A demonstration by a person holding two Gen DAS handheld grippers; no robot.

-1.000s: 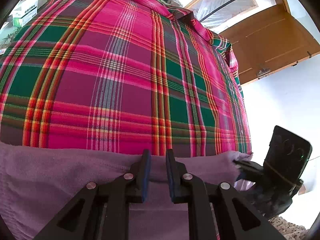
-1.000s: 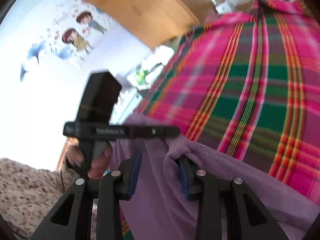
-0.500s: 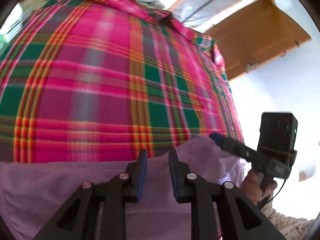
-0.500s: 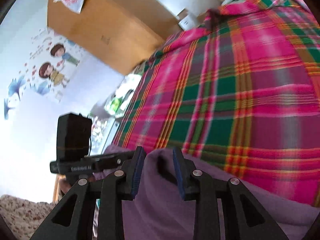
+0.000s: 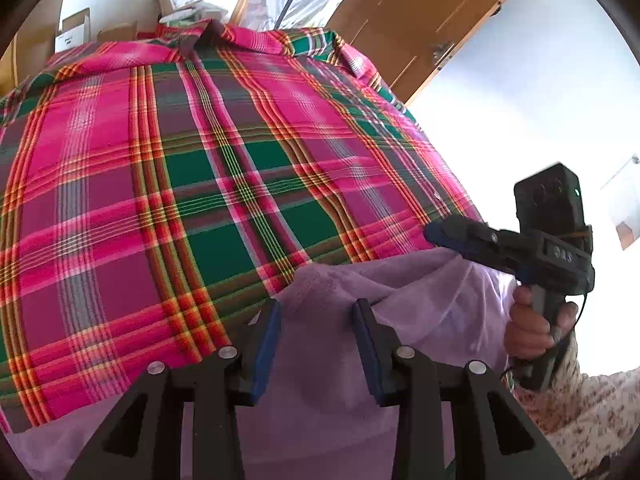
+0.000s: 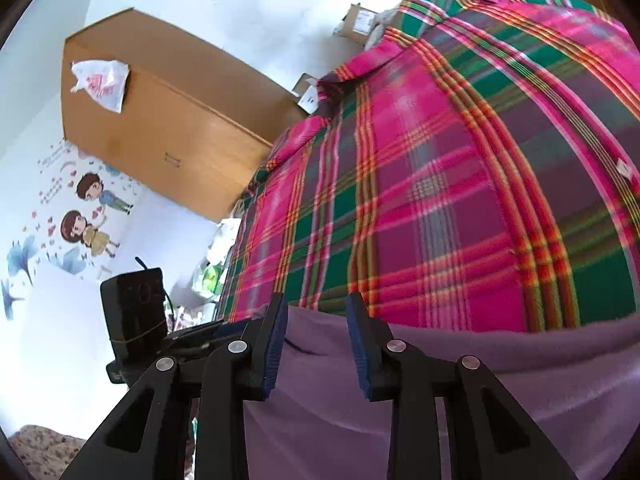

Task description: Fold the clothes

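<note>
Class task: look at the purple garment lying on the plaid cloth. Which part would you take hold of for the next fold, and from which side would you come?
Probably the far edge of the purple garment, where it meets the plaid cloth. It rises in a small ridge, so fingers can close over it. Come from the near side, low, as the open left gripper and right gripper now point.

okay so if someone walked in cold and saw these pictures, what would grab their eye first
The bright pink-and-green plaid cloth fills most of both views. Along its near edge lies a lilac garment, with the left tool and right tool open over it. Cartoon wall stickers stand out at far left.
</note>
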